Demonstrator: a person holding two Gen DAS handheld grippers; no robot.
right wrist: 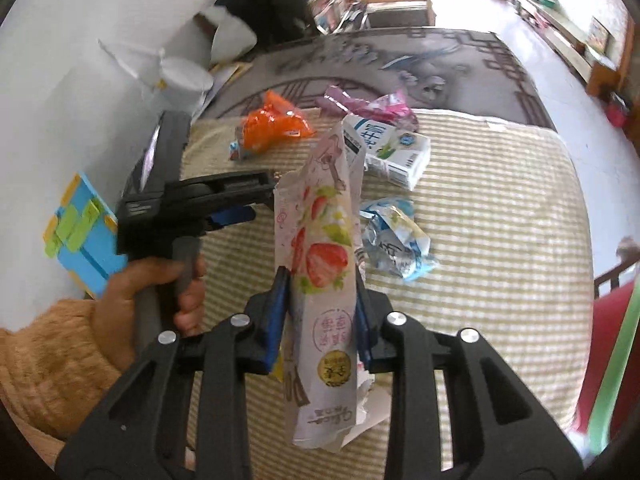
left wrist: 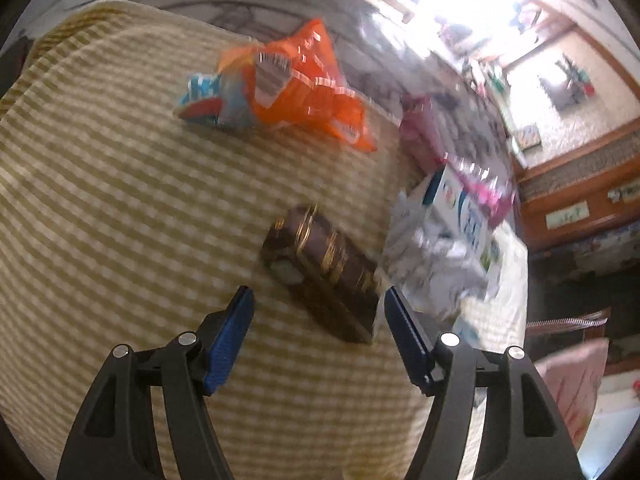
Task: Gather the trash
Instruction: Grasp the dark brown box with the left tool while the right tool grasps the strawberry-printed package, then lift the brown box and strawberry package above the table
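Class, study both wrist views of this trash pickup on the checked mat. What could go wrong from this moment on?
1. The right claw pinches the strawberry wrapper low down; its tall loose top could flop or slip out.
2. The left claw is open above the brown box, which lies at an angle to the jaws, so closing may nudge it rather than grip it.

A checked yellow-and-white mat (right wrist: pixel 500 200) lies on a floor covered by a grey patterned carpet (right wrist: pixel 460 60). Directly on the mat: an orange wrapper (right wrist: pixel 276 128) near the far edge, with a small blue wrapper (left wrist: pixel 204 98) touching it; a pink wrapper (right wrist: pixel 376 110) overhanging the far edge; a white-and-blue carton (right wrist: pixel 392 148) just beside the pink wrapper; a crumpled blue-and-white wrapper (right wrist: pixel 396 240) towards the middle; a brown packet (left wrist: pixel 324 268), lying flat, beside crumpled white paper (left wrist: pixel 436 264).
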